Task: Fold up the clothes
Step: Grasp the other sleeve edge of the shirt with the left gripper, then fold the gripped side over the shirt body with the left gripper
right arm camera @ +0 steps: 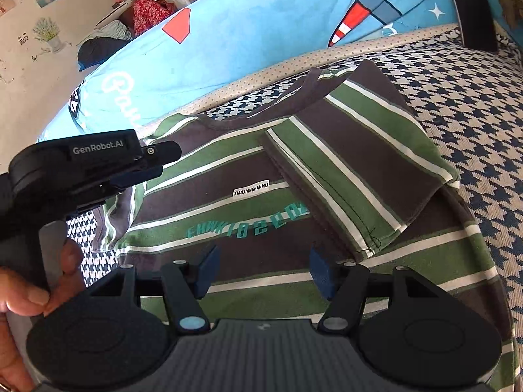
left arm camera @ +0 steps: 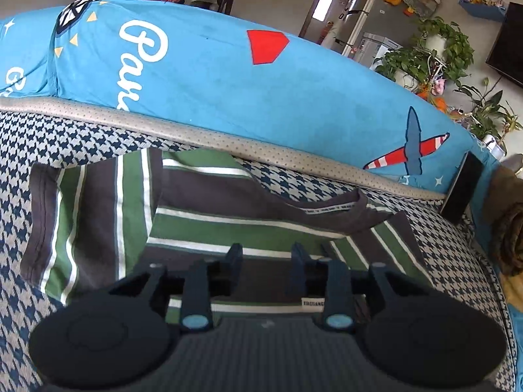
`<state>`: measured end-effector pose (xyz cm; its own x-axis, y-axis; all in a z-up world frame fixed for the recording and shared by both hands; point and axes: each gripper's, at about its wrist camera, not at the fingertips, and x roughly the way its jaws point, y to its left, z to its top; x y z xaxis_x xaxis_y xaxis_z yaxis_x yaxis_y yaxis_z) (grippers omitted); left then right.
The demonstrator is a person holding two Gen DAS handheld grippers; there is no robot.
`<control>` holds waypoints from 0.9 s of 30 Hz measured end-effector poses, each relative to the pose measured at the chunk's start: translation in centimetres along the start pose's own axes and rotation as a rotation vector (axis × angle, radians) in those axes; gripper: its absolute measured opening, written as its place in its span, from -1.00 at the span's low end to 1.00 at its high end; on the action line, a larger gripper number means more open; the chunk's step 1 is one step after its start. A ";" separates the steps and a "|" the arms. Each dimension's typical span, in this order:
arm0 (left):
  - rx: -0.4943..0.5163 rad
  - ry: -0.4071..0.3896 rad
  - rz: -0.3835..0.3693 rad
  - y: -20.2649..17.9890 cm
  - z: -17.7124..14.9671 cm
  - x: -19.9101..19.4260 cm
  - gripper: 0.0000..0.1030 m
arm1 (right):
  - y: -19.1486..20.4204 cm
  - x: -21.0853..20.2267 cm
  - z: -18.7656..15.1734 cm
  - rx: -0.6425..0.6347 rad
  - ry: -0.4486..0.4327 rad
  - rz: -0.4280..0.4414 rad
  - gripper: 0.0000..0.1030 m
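Striped shirt (right arm camera: 248, 176) on the sofa seat (left arm camera: 457, 261), one sleeve (right arm camera: 356, 176) folded in. Left gripper (left arm camera: 266, 254) and right gripper (right arm camera: 261, 268) both gape, nothing between the jaws — you'd pinch the unfolded sleeve (left arm camera: 65, 215) at its hem, lay it across flat

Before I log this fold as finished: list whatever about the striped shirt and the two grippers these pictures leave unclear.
- Striped shirt, hem: cut off in both wrist views by each gripper's own body.
- Left sleeve: in the right wrist view, mostly behind the left gripper.
- Teal lettering: upside down and warped; unreadable.
- Right gripper: absent from the left wrist view.
- Under the folded right side: hidden.
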<state>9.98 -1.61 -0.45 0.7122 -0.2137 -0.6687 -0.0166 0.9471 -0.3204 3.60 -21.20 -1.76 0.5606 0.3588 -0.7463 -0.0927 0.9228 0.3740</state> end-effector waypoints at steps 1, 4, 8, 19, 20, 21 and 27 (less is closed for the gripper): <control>-0.015 -0.009 0.020 0.7 0.2 0.0 -0.04 | 0.1 0.0 -0.1 -0.002 0.002 0.001 0.17; -0.047 -0.036 0.086 2.8 1.0 -0.3 0.54 | 0.2 0.1 -0.2 -0.008 0.008 0.002 0.17; -0.147 -0.099 0.143 6.8 2.5 -1.6 0.71 | 0.3 0.3 -0.2 -0.013 0.014 0.001 0.17; -0.311 -0.086 0.236 15.3 4.2 -2.0 0.90 | 1.0 1.1 -0.1 -0.054 0.009 -0.008 0.28; -0.310 -0.080 0.242 15.5 4.2 -1.7 0.90 | 1.1 1.2 -0.1 -0.058 0.008 -0.009 0.28; -0.309 -0.075 0.248 15.8 4.1 -1.3 0.90 | 1.1 1.3 0.0 -0.061 0.007 -0.010 0.29; -0.296 -0.057 0.246 16.1 4.3 0.3 0.65 | 1.5 1.6 0.1 -0.084 0.003 -0.014 0.33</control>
<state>12.96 14.64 -2.93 0.6996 0.0326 -0.7138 -0.3877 0.8564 -0.3409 4.45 -19.29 -2.36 0.5599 0.3465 -0.7526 -0.1542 0.9361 0.3162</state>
